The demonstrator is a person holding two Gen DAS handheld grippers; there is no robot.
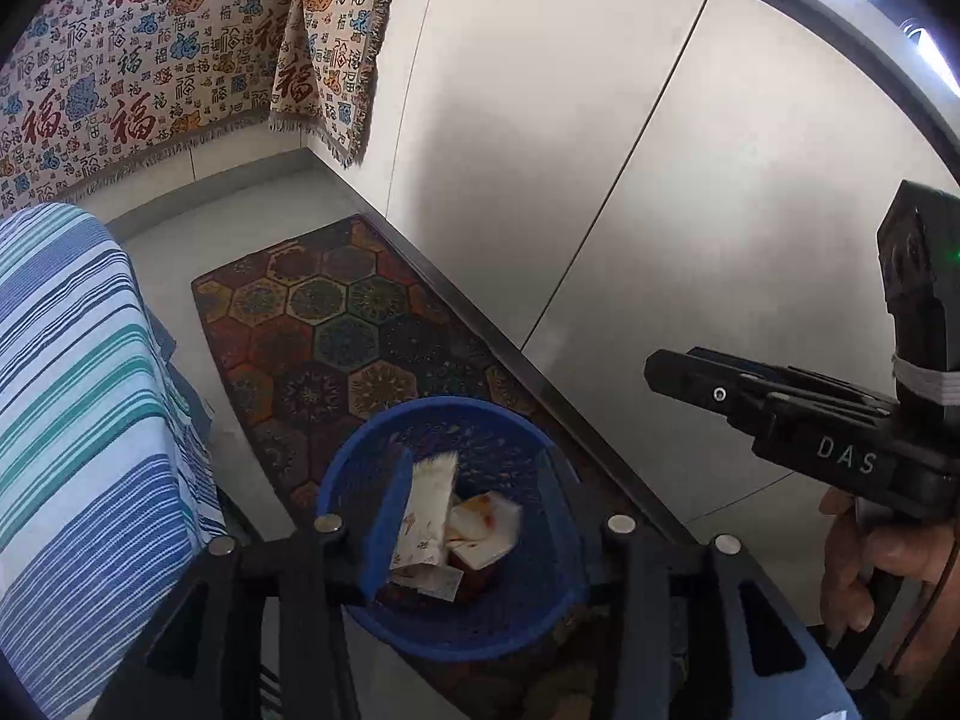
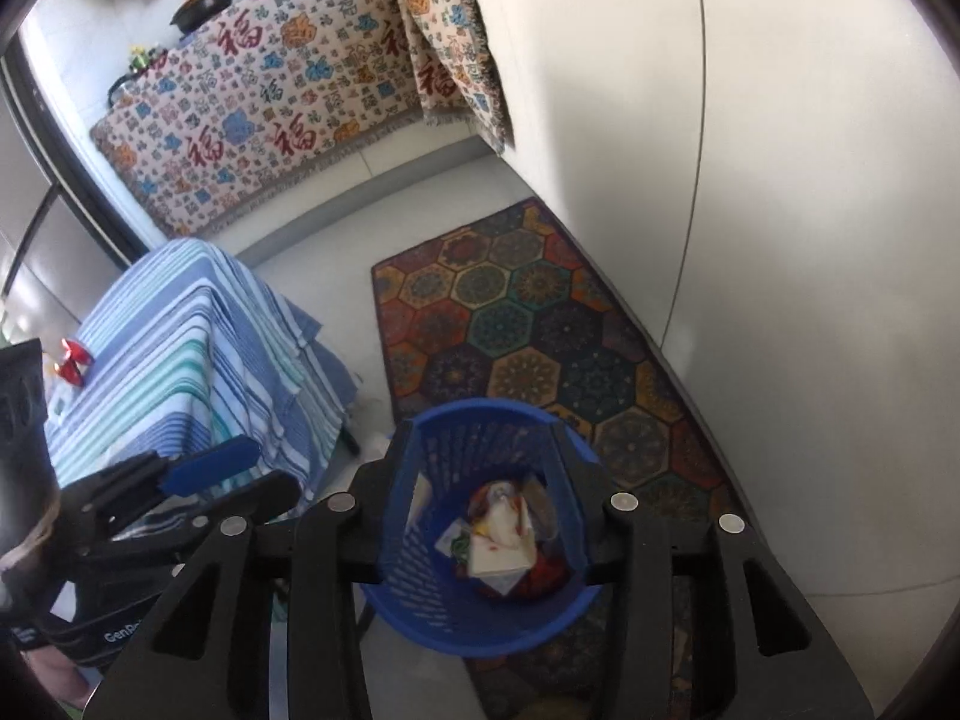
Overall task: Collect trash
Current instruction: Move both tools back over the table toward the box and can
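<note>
A blue mesh basket (image 1: 456,618) stands on the rug, straight below both grippers. Inside it lie a white printed wrapper (image 1: 427,516) and a stained napkin (image 1: 487,531). My left gripper (image 1: 474,510) hangs over the basket's mouth with its jaws apart; the wrapper leans beside its blue pad (image 1: 384,531) and is not pinched. In the right wrist view the basket (image 2: 432,618) holds crumpled papers (image 2: 501,543), and my right gripper (image 2: 486,480) is open above them, holding nothing. The left gripper (image 2: 252,477) shows at the left there. The right gripper (image 1: 666,369), held by a hand (image 1: 870,570), shows at the right edge.
A hexagon-patterned rug (image 2: 528,330) runs along white cabinet doors (image 2: 780,240) on the right. A table under a blue-striped cloth (image 2: 198,348) stands to the left, with a red object (image 2: 72,360) on it. A cloth with red characters (image 2: 270,108) drapes the far counter.
</note>
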